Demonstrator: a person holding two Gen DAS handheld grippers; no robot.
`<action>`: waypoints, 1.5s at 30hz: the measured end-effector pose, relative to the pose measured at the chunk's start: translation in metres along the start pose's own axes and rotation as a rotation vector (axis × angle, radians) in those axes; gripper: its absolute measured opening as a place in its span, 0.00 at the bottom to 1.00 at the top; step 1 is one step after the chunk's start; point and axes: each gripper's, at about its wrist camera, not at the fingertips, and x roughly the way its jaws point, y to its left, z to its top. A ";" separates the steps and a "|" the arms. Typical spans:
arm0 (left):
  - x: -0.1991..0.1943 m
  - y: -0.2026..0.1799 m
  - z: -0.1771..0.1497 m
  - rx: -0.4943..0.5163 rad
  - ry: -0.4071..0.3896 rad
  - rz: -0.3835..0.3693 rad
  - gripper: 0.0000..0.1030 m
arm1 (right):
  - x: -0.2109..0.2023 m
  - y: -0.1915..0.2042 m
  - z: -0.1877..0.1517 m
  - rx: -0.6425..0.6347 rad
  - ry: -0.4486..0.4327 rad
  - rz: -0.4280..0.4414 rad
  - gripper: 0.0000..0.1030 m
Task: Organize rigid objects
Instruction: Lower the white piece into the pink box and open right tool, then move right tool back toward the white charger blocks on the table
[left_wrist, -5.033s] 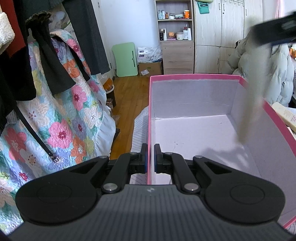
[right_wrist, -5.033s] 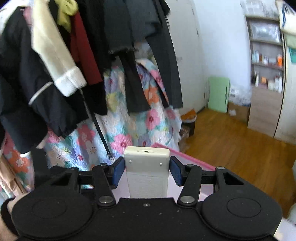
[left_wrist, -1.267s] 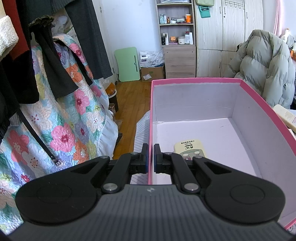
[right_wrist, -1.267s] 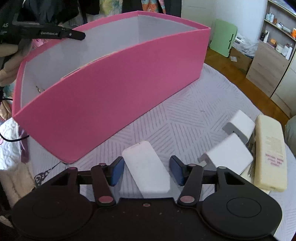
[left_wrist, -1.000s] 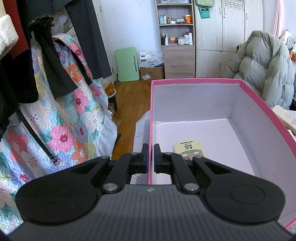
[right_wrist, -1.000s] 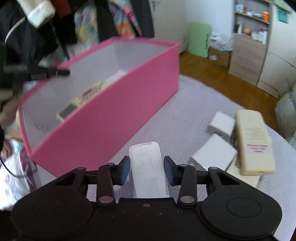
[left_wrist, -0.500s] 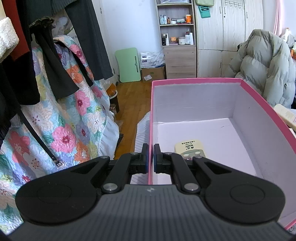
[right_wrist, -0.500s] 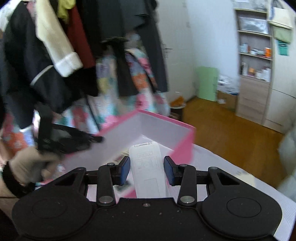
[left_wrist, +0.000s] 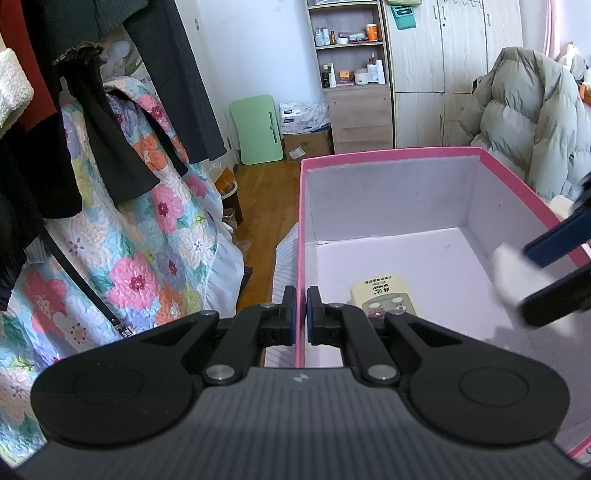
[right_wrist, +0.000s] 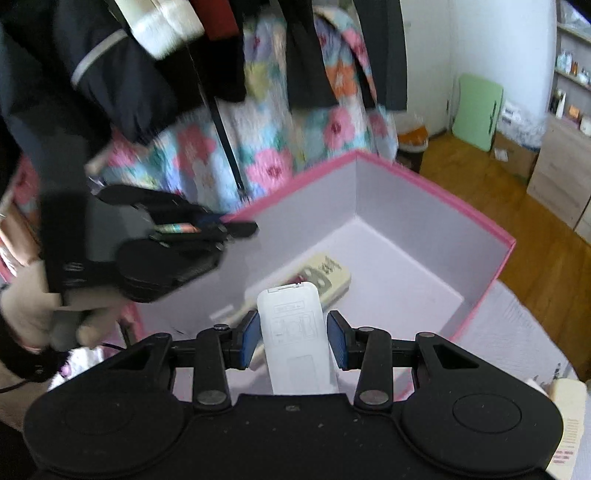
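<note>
- A pink box (left_wrist: 391, 152), open at the top with pale inner walls, is the landmark here; everything below is placed against it.
- The left gripper (left_wrist: 301, 317) has its jaws closed onto the box's near left wall, one finger inside and one outside. This pinch looks meant to steady the box while things are dropped in.
- A cream remote control (left_wrist: 382, 295) lies flat on the box floor, close to that pinched wall, buttons facing up.
- The right gripper (right_wrist: 293, 338) hangs above the open box, pointing down into it, with its blue pads clamped on the long sides of a white remote control (right_wrist: 295, 332).
- That white remote is held lengthwise, its front end aimed at the box floor just beside the cream one, probably so it can be lowered in alongside it.
- Outside the box, at its right, a cream slab (right_wrist: 567, 424) shows at the picture's edge; too cropped to identify.
</note>
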 end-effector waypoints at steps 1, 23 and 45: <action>0.000 0.000 0.000 -0.001 0.000 0.000 0.04 | 0.007 -0.001 0.001 0.000 0.019 -0.004 0.44; 0.000 -0.003 0.003 0.013 0.004 0.012 0.05 | -0.063 -0.029 -0.033 0.128 -0.106 -0.073 0.59; 0.002 -0.002 0.003 0.003 0.010 0.007 0.05 | -0.093 -0.120 -0.181 0.428 0.064 -0.375 0.67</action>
